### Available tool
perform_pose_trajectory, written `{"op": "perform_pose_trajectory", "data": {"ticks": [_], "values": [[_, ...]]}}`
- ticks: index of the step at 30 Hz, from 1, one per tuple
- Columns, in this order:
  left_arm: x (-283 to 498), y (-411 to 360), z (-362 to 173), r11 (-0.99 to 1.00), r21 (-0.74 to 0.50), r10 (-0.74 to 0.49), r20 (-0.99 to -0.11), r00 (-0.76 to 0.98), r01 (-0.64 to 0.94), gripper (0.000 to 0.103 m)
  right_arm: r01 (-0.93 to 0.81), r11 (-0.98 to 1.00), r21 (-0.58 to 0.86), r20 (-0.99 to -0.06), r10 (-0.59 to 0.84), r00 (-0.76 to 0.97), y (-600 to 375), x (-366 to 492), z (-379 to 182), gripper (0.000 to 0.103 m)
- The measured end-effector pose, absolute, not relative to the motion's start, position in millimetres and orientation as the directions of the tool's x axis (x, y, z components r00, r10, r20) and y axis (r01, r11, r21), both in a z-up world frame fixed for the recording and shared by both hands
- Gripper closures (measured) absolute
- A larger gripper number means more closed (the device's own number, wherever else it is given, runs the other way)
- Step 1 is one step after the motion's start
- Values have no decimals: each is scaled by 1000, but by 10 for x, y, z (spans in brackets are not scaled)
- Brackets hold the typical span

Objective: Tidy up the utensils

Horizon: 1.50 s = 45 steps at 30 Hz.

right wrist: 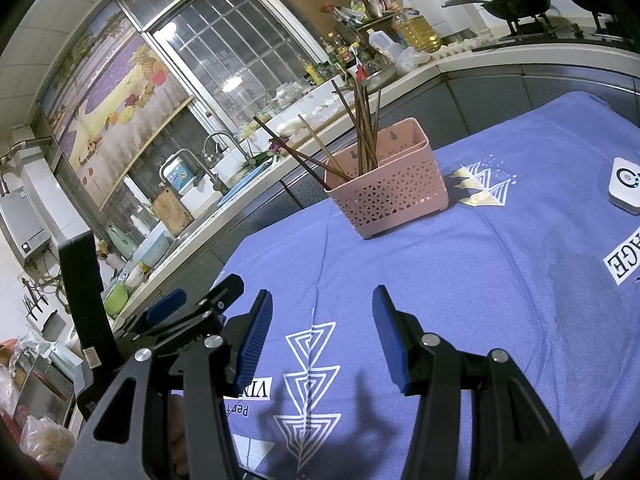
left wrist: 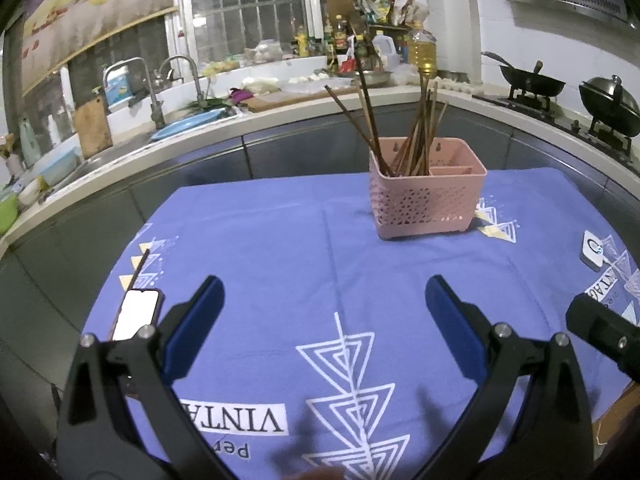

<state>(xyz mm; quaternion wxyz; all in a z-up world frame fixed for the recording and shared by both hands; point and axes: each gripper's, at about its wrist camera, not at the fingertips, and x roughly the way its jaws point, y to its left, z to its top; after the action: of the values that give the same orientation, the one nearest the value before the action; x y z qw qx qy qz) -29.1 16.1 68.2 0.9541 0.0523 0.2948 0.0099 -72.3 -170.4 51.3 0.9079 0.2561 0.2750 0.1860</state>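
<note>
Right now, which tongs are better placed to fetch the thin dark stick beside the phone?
Left, probably: the thin dark stick lies just left of the open left tongs, by the lit phone. The right tongs face the pink plastic basket; their view misses the stick.

Two handheld grippers, alike in build. Left gripper [left wrist: 324, 300]: matte black angular finger arms with triangular cut-outs, round silver screws at the pivots, ribbed royal-blue pads [left wrist: 454, 322]. Right gripper [right wrist: 322, 332]: same black linkages, silver screw heads, blue pads [right wrist: 390, 344] with fine grooves.
</note>
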Motion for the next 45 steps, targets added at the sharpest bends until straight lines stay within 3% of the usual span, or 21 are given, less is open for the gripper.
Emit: {"op": "perform_pose_trajectory", "data": {"ticks": [45], "values": [[-202, -37, 580, 982, 189, 97, -611, 786, 26, 6, -188, 805, 563, -410, 470, 782, -1690, -797, 511, 50]]}}
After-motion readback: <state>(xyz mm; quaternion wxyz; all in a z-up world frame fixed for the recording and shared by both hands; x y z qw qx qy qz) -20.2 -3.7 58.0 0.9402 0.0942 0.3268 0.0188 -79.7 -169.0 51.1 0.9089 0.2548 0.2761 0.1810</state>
